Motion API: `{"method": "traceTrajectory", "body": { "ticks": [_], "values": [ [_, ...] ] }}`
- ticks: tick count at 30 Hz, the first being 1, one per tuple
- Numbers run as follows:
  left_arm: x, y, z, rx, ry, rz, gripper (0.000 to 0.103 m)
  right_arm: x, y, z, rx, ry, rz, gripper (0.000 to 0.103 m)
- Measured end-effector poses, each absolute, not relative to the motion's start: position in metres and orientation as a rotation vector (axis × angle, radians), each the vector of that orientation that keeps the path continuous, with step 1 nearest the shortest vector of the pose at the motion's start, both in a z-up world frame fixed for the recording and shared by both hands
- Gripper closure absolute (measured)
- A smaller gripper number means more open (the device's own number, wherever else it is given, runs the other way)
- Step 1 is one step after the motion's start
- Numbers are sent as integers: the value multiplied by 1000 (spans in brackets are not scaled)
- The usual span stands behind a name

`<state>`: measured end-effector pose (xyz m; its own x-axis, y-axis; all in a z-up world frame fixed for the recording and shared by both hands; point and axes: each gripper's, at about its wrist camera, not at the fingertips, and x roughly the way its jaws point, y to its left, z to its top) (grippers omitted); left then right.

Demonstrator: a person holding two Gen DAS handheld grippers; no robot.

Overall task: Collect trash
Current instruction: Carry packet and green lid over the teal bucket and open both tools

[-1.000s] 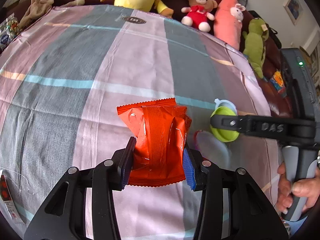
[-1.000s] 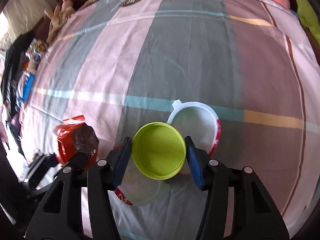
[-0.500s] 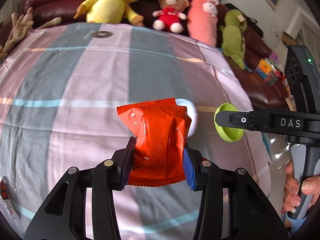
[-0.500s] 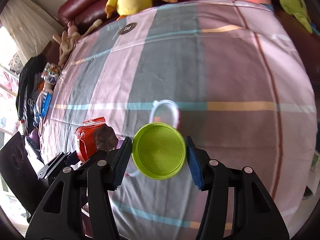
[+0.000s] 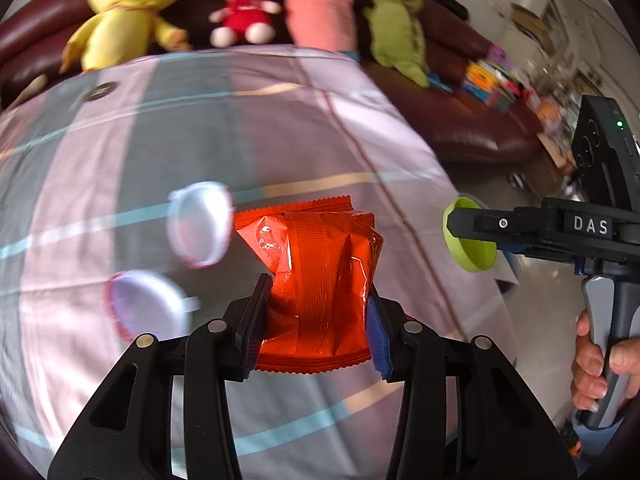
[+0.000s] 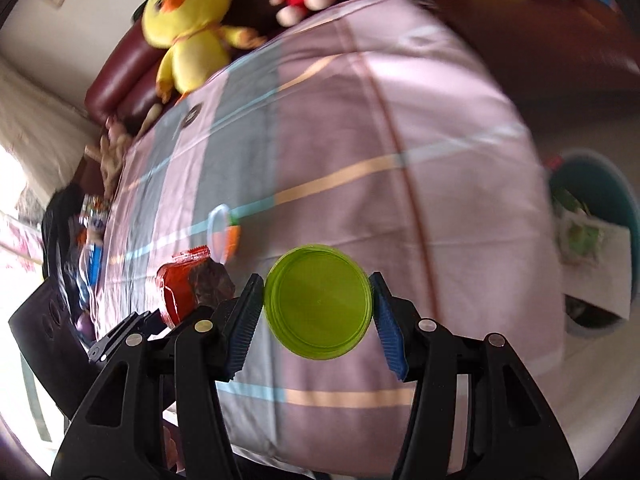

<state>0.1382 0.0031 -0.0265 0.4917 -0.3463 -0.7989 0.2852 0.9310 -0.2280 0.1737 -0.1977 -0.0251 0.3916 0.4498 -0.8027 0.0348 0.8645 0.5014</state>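
My left gripper (image 5: pixel 316 312) is shut on an orange-red snack wrapper (image 5: pixel 316 276) and holds it above the striped bedspread (image 5: pixel 200 128). The wrapper also shows in the right wrist view (image 6: pixel 180 288). My right gripper (image 6: pixel 318 306) is shut on a lime green lid (image 6: pixel 318 300), raised off the bed. That lid also shows at the right of the left wrist view (image 5: pixel 468 240). Two white round lids (image 5: pixel 200 224) (image 5: pixel 144 304) lie on the bedspread, blurred. A teal trash bin (image 6: pixel 592 208) with trash inside stands on the floor at the bed's right.
Plush toys line the dark red sofa behind the bed: a yellow duck (image 5: pixel 124 12), a red bear (image 5: pixel 244 12), a pink toy (image 5: pixel 320 0) and a green toy (image 5: pixel 396 28). Clutter lies along the bed's left side (image 6: pixel 88 240).
Both grippers have lifted and swung right with their loads. The bed now looks farther away, and the teal bin has come into the right wrist view.
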Motion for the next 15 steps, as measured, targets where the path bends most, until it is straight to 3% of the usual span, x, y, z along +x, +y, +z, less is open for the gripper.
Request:
{"method": "traceTrajectory", "body": {
  "ticks": [15],
  "values": [
    [160, -190, -45, 142, 1039, -655, 58, 118, -402, -51, 738, 1033, -24, 51]
  ]
}}
